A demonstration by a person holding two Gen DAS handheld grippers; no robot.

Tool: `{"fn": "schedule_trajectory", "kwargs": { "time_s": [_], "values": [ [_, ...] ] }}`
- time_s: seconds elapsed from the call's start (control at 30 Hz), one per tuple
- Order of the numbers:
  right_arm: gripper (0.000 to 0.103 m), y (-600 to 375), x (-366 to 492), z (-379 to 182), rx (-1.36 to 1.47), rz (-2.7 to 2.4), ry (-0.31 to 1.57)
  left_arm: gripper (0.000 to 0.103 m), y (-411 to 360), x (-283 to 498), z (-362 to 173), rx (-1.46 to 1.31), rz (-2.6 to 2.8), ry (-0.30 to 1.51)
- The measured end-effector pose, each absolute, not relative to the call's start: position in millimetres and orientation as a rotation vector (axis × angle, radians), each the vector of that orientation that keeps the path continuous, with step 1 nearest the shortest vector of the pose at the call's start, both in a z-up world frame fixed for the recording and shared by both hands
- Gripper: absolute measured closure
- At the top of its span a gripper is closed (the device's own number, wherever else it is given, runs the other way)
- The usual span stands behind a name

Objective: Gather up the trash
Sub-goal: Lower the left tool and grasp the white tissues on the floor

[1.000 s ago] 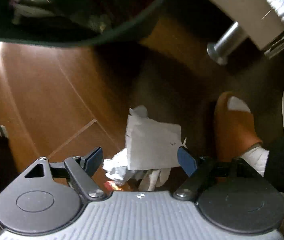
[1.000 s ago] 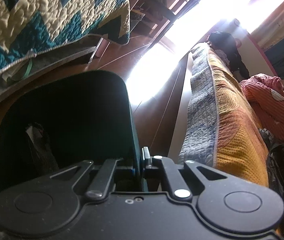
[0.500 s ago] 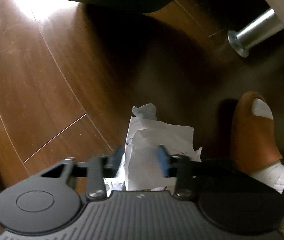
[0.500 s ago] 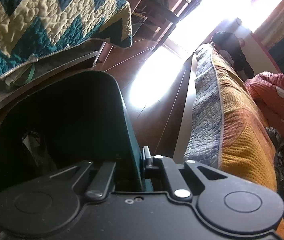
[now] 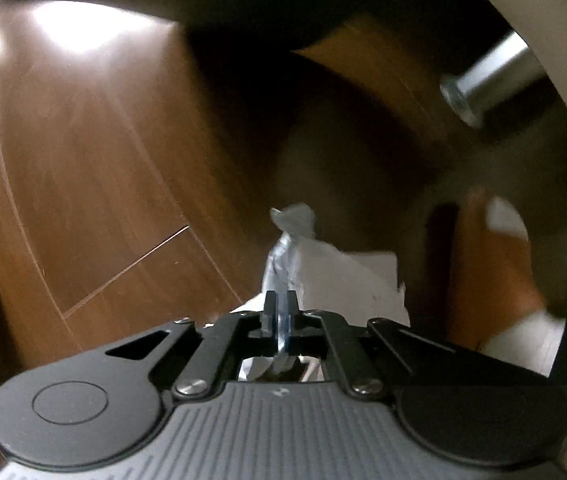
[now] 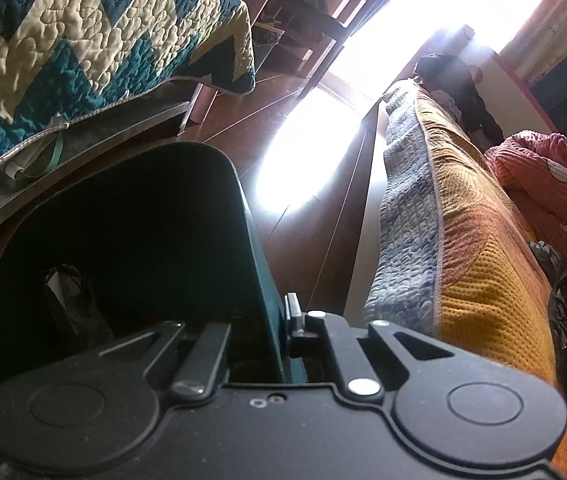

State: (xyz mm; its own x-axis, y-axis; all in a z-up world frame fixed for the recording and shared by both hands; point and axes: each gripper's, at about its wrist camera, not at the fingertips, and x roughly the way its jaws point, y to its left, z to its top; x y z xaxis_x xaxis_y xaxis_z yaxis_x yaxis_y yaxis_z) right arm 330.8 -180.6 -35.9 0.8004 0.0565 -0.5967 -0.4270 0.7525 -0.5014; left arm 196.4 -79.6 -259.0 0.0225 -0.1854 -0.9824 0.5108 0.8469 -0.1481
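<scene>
White crumpled paper; reddish-brown wood floor; orange slipper, white sock. Dark green bin. Teal-and-cream zigzag quilt at 10 o'clock; blue-and-orange quilt at 3 o'clock; pink blanket.

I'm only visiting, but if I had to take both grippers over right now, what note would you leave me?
Left gripper: shut on the crumpled white paper, just above the wooden floor.
Right gripper: shut on the side wall of the dark green bin, holding it.
Done: paper pinched.
Left: lift the paper, drop it in the bin, then look for more trash.
</scene>
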Motion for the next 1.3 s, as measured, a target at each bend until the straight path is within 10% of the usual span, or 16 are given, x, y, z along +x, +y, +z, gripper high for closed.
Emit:
{"fn": "schedule_trajectory", "kwargs": {
  "time_s": [0.1, 0.17, 0.33, 0.6, 0.83, 1.3],
  "values": [
    [0.096, -179, 331, -36, -0.679, 0.281, 0.59, 0.074, -84, 188, -256, 0.26, -0.606, 1.485],
    [0.096, -178, 330, -36, -0.684, 0.284, 0.588, 0.024, -83, 186, -259, 0.188, -0.604, 1.53],
    [0.096, -177, 329, -36, -0.686, 0.292, 0.583, 0.02, -63, 188, -283, -0.127, -0.445, 1.705],
    [0.096, -178, 329, -36, -0.682, 0.292, 0.582, 0.027, -53, 186, -305, -0.284, -0.255, 1.724],
    [0.096, -177, 330, -36, -0.683, 0.291, 0.579, 0.098, -65, 189, -303, -0.236, -0.274, 1.671],
    [0.096, -176, 328, -36, -0.683, 0.293, 0.58, 0.103, -36, 186, -207, -0.035, -0.337, 1.484]
  ]
}}
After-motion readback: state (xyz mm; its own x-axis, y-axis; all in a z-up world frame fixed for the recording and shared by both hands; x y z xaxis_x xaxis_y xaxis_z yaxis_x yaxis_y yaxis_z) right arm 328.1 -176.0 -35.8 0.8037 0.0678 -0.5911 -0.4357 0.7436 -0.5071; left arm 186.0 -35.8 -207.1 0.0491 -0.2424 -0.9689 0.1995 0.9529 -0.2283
